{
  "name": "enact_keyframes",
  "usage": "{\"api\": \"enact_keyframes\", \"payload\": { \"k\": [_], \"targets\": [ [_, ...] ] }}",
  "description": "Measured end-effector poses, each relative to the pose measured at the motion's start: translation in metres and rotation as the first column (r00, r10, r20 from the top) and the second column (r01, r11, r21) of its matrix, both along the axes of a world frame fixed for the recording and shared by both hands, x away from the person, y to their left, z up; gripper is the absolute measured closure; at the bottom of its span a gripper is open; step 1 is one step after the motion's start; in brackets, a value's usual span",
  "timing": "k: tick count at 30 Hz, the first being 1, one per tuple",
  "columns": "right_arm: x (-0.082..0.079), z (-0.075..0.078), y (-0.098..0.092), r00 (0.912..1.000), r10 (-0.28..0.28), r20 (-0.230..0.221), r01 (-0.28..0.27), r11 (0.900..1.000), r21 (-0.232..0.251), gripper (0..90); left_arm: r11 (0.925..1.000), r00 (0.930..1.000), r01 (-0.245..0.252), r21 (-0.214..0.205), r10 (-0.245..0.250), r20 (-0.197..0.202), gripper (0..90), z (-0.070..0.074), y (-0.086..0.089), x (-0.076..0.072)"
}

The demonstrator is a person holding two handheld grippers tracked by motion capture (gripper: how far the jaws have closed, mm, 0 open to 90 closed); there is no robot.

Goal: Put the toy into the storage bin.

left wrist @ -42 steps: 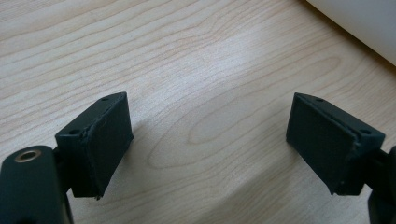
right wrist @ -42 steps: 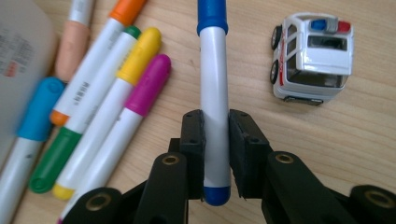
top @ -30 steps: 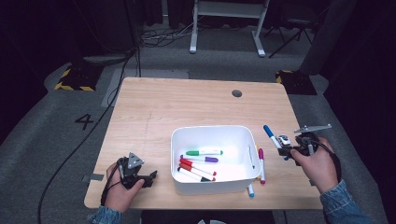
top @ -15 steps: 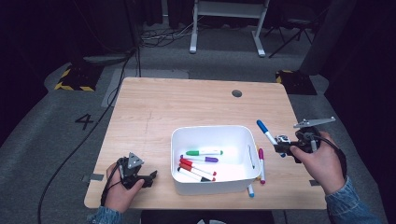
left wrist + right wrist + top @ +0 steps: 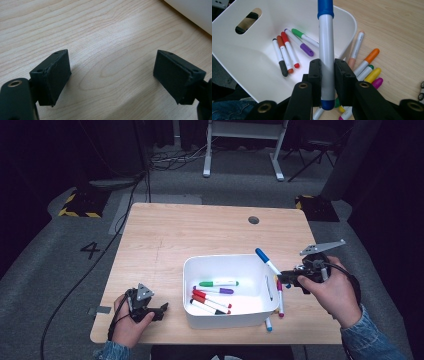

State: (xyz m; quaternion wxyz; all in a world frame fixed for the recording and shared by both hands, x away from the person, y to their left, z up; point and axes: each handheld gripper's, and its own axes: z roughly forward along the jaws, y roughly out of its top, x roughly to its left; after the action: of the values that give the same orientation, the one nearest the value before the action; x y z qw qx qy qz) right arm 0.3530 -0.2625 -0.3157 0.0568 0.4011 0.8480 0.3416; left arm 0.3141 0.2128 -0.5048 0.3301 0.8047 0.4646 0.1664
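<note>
One blue-capped marker (image 5: 326,52) sits pinched between the jaws of the right hand-held gripper (image 5: 327,75), held above the right rim of the white bin (image 5: 197,270). Five markers lie inside the bin; more lie on the counter (image 5: 200,230) just beside it. At the counter's near left corner, the left hand-held gripper (image 5: 112,72) rests with jaws spread, nothing between them.

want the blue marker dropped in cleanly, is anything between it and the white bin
Nothing visible blocks it. The right gripper holds the blue marker above the white bin's near wall, capped end already pointing over the open top. The markers inside lie on the floor, leaving bare space to drop into.
</note>
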Motion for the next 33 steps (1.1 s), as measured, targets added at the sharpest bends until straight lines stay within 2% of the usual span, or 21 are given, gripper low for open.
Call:
{"api": "enact_keyframes", "payload": {
  "k": [8, 15, 33],
  "targets": [
    [0.001, 0.001, 0.026, 0.9978, 0.065, -0.015, -0.065, 0.9978, -0.014, 76.4, 1.0000, 1.0000, 0.000, 0.000, 0.000, 0.000, 14.5, 0.000, 0.000, 0.000],
    [0.003, -0.002, 0.051, 0.9898, 0.140, -0.026, -0.141, 0.9891, -0.042, 76.4, 1.0000, 1.0000, -0.002, 0.006, 0.002, 0.002, 14.5, 0.000, 0.000, 0.000],
    [0.014, -0.014, 0.101, 0.9702, 0.234, -0.062, -0.238, 0.9692, -0.065, 76.4, 1.0000, 1.0000, -0.001, 0.005, 0.001, 0.002, 14.5, 0.000, 0.000, 0.000]
  ]
}}
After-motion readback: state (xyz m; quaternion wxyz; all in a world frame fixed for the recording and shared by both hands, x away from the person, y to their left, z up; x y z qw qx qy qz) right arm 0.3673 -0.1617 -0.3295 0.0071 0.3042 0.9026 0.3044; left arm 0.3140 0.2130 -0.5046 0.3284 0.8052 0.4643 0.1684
